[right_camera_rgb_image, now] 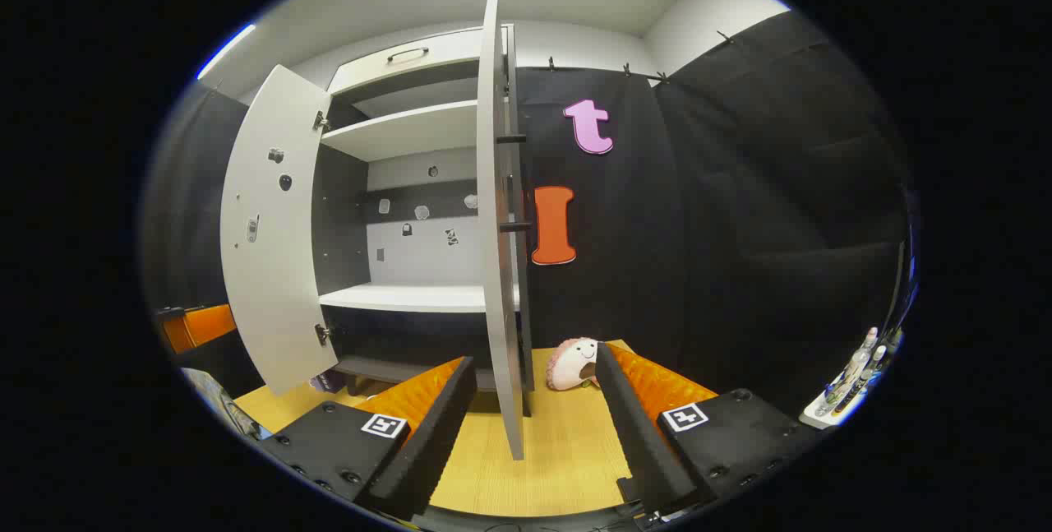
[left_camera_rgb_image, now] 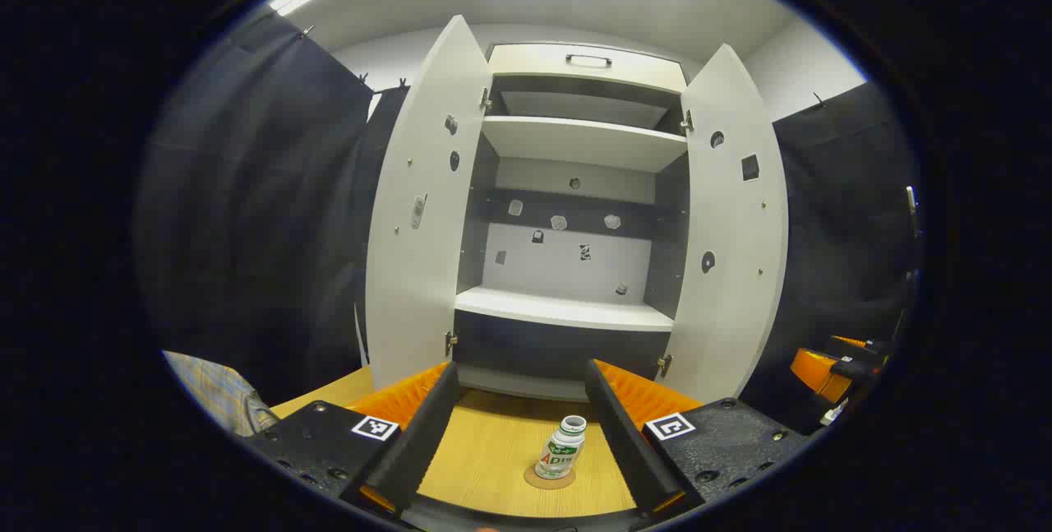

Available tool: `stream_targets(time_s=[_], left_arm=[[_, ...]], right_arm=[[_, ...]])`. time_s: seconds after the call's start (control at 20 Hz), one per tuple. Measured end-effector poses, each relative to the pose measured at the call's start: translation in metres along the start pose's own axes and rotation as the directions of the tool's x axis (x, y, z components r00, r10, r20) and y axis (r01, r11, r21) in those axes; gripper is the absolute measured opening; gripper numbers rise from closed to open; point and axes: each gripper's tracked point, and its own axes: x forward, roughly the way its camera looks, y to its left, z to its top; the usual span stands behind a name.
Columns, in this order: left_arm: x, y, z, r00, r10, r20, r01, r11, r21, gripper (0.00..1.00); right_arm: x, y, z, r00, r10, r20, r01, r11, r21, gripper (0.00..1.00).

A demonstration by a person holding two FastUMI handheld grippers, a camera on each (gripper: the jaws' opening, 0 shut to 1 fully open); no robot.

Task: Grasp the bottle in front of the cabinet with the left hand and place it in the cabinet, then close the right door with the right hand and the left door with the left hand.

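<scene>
We note the bottle (left_camera_rgb_image: 562,448) standing upright on a small round coaster (left_camera_rgb_image: 549,478) on the wooden surface (left_camera_rgb_image: 485,450), in front of the open cabinet (left_camera_rgb_image: 575,187). It sits between the fingers of the left claw (left_camera_rgb_image: 515,433), nearer the right-hand finger and touching neither; that claw is spread wide and holds nothing. The right claw (right_camera_rgb_image: 534,425) is likewise spread and empty, with the edge of the right door (right_camera_rgb_image: 497,228) standing in the gap between its fingers. The left door (left_camera_rgb_image: 419,211) is swung fully out as well.

Handling, as we judge it: a small plastic bottle with a white cap and a printed label, probably light and fairly stiff, though the thin wall could dent under a hard squeeze. The smooth label may be slippery. Being narrow and tall for its base, it would tip easily if one finger met it first.

We would take it across the labelled body, below the cap, with the claw centred beforehand. The middle shelf (left_camera_rgb_image: 567,312) looks a suitable place for it.

A plush toy (right_camera_rgb_image: 573,363) lies by the cabinet's right side.
</scene>
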Motion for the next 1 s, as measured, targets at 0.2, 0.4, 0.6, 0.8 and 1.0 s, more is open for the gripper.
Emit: stream_targets(time_s=[0.2,0.4,0.6,0.8,1.0], left_arm=[[0.006,-0.005,0.001,1.000,-0.031,0.000,0.031,0.999,-0.027,0.94],[0.011,-0.004,0.002,0.999,-0.044,0.009,0.044,0.999,-0.030,0.91],[0.017,-0.005,0.004,0.998,-0.064,0.015,0.064,0.998,-0.029,0.94],[0.020,-0.008,0.003,0.997,-0.080,0.015,0.081,0.996,-0.030,0.94],[0.022,-0.010,0.002,0.995,-0.096,0.010,0.096,0.995,-0.022,0.94]], right_arm=[[0.001,0.008,0.002,1.000,-0.013,0.005,0.013,1.000,-0.008,0.97],[0.005,0.016,0.000,1.000,-0.030,-0.008,0.030,1.000,0.008,0.97],[0.008,0.017,0.002,0.998,-0.058,-0.005,0.058,0.998,0.009,0.97],[0.013,0.017,0.001,0.997,-0.074,-0.009,0.074,0.997,0.011,0.97],[0.016,0.017,0.000,0.996,-0.087,-0.013,0.087,0.996,0.012,0.97]])
